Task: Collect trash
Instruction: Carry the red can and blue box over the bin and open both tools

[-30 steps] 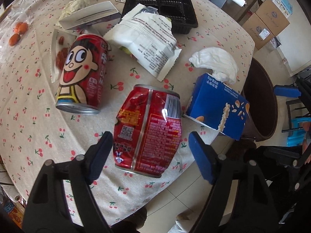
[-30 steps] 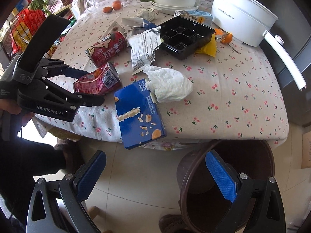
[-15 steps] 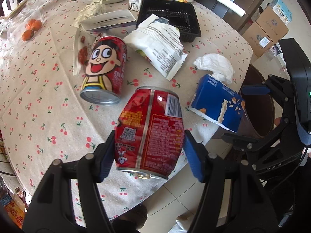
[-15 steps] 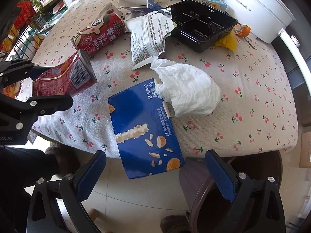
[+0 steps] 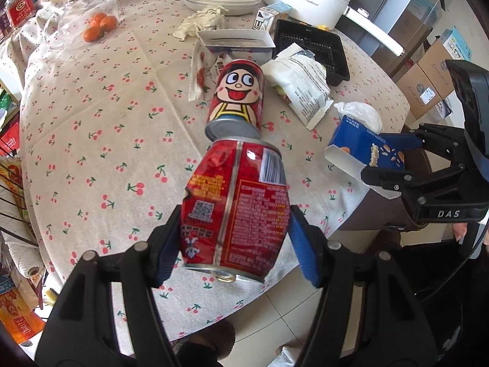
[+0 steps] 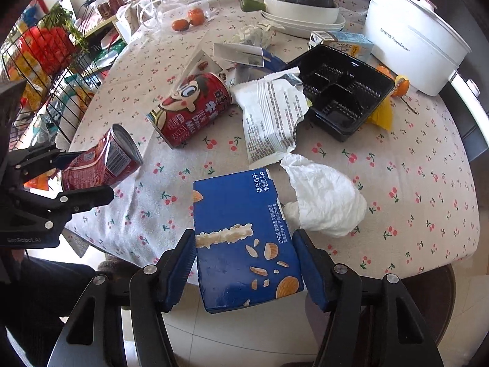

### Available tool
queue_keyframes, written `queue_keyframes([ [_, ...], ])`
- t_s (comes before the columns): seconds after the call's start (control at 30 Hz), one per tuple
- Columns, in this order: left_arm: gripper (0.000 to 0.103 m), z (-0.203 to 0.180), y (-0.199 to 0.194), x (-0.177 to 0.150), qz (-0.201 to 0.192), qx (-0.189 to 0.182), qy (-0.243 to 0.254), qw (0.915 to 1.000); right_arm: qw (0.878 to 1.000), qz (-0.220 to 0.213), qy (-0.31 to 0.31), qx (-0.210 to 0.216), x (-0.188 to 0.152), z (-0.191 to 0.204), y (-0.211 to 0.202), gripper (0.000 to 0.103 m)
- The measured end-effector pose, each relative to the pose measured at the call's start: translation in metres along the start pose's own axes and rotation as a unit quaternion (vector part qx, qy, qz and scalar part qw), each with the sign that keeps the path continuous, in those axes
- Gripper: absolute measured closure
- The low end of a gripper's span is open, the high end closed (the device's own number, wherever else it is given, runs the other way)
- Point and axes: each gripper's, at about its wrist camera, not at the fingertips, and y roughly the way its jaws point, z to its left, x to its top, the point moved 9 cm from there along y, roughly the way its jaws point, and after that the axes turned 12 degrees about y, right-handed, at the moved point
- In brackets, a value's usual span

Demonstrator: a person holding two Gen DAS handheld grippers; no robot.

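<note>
Left gripper [image 5: 235,238] closed on dented red can [image 5: 235,205], blue pads pressed to both sides near its pull-tab end; can tilted, far end raised off the cherry-print tablecloth [image 5: 107,128], near table's front edge; seen from the right wrist view the same can [image 6: 101,165] sits clamped between black fingers at the left table edge.

Right gripper [image 6: 244,263] clamped on blue biscuit box [image 6: 244,238], pads against its two long sides; box overhangs the table edge, far end over the cloth; crumpled white tissue [image 6: 327,198] touching the box's far right corner.

Second red can with cartoon face [image 5: 237,98] lying on its side just beyond the held can; torn white wrapper [image 5: 301,82] to its right, partly against black plastic tray [image 5: 311,46]; brown bin [image 6: 428,299] on the floor below table edge, beside the right gripper; white pot [image 6: 412,33] and oranges [image 5: 101,26] at the far side.
</note>
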Motion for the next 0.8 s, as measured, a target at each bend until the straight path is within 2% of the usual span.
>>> queue_keyframes([
  [0.23, 0.036, -0.002, -0.009, 0.004, -0.021, -0.003, -0.006, 0.9998, 0.998, -0.048, 0.023, 0.036, 0.015, -0.003, -0.030, 0.038],
  [0.47, 0.036, -0.018, -0.013, 0.016, -0.034, -0.012, 0.004, 0.9993, 0.993, -0.101, 0.052, 0.043, 0.013, -0.017, -0.071, 0.038],
  [0.63, 0.036, -0.042, -0.015, 0.029, -0.045, -0.025, 0.021, 0.9985, 0.989, -0.120, 0.083, 0.027, 0.000, -0.058, -0.095, 0.038],
  [0.8, 0.036, -0.084, -0.016, 0.046, -0.056, -0.047, 0.051, 0.9960, 0.983, -0.133, 0.130, 0.005, -0.031, -0.115, -0.118, 0.038],
])
